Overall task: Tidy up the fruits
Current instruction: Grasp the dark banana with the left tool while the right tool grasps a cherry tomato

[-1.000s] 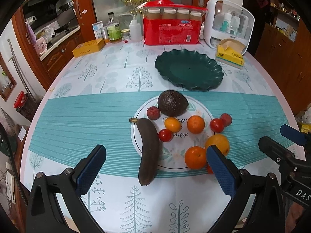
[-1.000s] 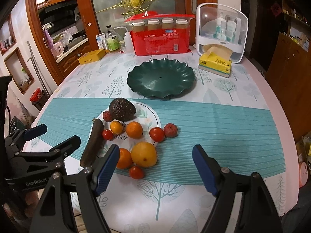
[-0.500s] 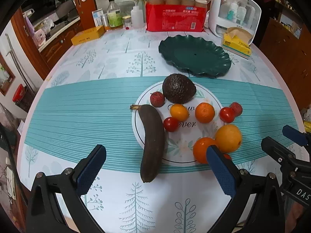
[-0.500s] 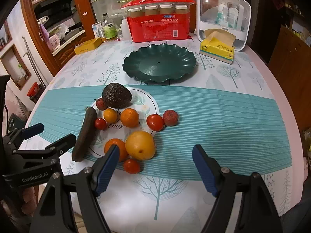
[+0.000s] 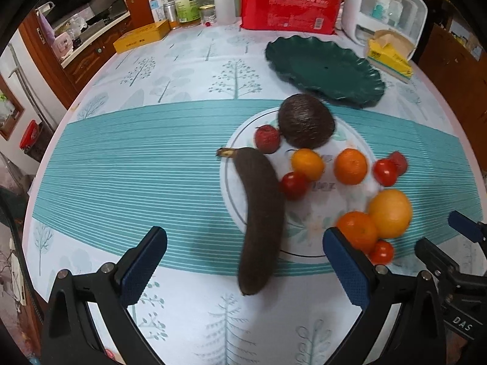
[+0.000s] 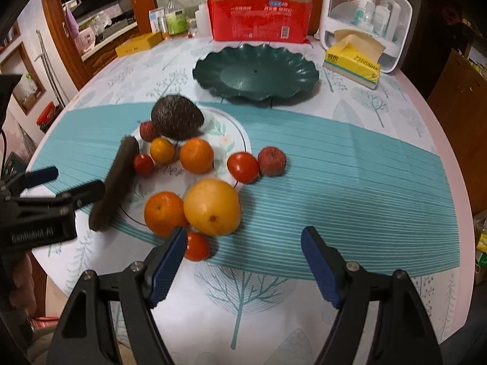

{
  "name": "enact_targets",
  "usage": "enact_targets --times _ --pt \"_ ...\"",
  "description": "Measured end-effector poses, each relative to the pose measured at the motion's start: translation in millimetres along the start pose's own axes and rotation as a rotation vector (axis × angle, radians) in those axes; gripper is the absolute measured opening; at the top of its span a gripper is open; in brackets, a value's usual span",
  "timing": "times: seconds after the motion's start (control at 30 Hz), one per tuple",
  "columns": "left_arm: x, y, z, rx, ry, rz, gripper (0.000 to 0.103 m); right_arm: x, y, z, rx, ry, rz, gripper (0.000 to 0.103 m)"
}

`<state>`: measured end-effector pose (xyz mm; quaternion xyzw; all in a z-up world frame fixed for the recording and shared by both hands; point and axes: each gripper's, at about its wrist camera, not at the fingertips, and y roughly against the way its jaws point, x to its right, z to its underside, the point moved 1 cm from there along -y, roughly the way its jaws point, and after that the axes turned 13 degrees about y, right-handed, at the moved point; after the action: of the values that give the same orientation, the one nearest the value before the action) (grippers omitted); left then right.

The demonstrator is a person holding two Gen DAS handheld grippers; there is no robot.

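The fruits lie bunched on and around a white plate (image 5: 307,252) on the bench (image 5: 182,70), none of them picked up yet. The banana (image 5: 261,213), dark brown all over, lies lengthwise along the plate's left rim with its far tip off the plate toward the camera. Judging by that colour it is likely very soft and will bruise or split under pressure, so a light pinch across its middle looks safest. The avocado (image 5: 306,120) sits at the plate's far edge, touching a small red fruit (image 5: 267,138); it looks heavy and rough-skinned, easy to hold across its widest part. The big yellow orange (image 6: 212,206) rests against a smaller orange (image 6: 164,209), with a tomato (image 6: 197,246) just in front of them on the cloth. These round fruits are probably firm but smooth and apt to roll, and the tomatoes would crush easily. Another tomato (image 6: 242,166) and a dull red fruit (image 6: 271,161) touch each other just off the plate's right edge.

The left hand-held gripper (image 5: 245,263) hangs released, jaws wide, straddling the near end of the banana without touching it. The right hand-held gripper (image 6: 243,261) is also spread wide and empty, just short of the near tomato. Beyond the plate stands an empty green dish (image 6: 301,82), probably where the fruit goes.
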<state>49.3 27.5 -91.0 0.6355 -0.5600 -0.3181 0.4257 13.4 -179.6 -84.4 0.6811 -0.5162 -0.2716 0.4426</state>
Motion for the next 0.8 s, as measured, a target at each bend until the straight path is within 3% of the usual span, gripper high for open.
enact_targets --times 0.2,0.43,0.7,0.8 --pt "-15 -19 1 -0.010 0.019 -0.024 0.101 3 -18 9 -0.038 0.004 -0.026 0.078" --pt "-21 -42 1 -0.082 0.049 0.028 0.099 -5 -28 15 -0.052 0.040 -0.101 0.077" --pt "-18 -58 2 -0.117 0.066 0.078 0.086 -29 -47 13 -0.071 0.125 -0.141 0.062" --pt "-15 -61 0 -0.122 0.065 0.082 0.079 -35 -48 11 -0.052 0.150 -0.118 0.056"
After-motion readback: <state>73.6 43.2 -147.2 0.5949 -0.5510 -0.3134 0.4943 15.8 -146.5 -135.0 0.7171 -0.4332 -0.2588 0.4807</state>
